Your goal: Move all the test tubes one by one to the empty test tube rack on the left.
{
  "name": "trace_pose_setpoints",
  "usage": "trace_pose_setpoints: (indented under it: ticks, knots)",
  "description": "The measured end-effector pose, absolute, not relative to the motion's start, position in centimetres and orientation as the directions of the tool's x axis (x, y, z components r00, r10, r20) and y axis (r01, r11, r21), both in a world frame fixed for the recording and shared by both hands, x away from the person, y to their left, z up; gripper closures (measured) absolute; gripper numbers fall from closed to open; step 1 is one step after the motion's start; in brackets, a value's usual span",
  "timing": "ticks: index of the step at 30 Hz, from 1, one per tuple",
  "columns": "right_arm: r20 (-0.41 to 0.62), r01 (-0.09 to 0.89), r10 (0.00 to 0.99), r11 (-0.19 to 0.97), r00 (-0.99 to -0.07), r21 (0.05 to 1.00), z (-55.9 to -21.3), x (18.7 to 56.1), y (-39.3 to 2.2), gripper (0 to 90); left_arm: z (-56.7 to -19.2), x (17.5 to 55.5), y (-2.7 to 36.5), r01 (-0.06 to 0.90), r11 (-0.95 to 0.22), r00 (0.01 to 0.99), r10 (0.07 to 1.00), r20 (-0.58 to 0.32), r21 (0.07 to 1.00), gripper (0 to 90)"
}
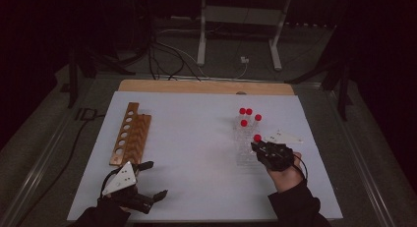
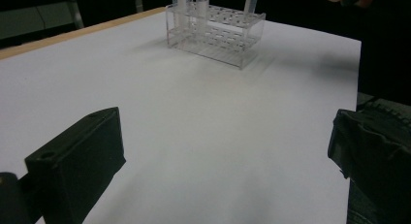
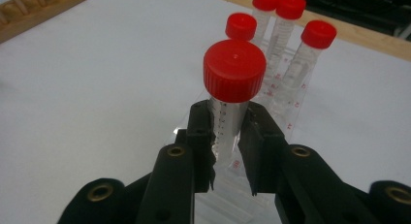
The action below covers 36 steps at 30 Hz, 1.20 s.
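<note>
Between right hand-held gripper (image 3: 228, 136) pads, red-capped tube (image 3: 231, 95), graduation marks unreadable

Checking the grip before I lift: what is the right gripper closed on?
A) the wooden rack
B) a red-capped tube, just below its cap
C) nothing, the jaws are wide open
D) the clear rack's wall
B: in the right gripper view the right gripper has its jaws pressed on both sides of the red-capped tube, just under the cap.

free: white sheet (image 1: 196, 158) left of the clear rack (image 1: 244, 148) – wide and bare as far as the wooden rack (image 1: 132, 133) | blocked: four red-capped tubes (image 1: 246, 116) standing at the clear rack's far end | near side: right gripper (image 1: 255, 147) clamps a fifth tube (image 3: 228, 117) – tight there
</note>
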State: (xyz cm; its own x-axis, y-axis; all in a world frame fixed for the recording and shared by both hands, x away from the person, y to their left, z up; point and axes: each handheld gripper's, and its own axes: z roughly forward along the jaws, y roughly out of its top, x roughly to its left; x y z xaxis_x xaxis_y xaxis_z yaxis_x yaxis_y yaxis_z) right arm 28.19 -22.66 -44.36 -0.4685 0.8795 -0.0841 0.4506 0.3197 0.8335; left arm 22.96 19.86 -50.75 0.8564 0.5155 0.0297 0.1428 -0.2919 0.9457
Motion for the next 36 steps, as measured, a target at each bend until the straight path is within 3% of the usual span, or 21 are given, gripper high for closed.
trace_pose_setpoints:
  ticks: [17,36]
  knots:
    - [-0.105,0.365,0.864,0.315,-0.492,0.876,-41.4,26.8,-22.2,75.0,-50.2,22.7,19.0,0.183,-0.285,0.869,0.494,-0.019,0.941,2.3]
    - [-0.096,0.328,0.753,0.393,-0.651,0.859,-42.2,25.8,-17.7,75.0,-47.4,22.5,17.2,0.165,-0.27,0.9,0.436,-0.033,0.949,2.3]
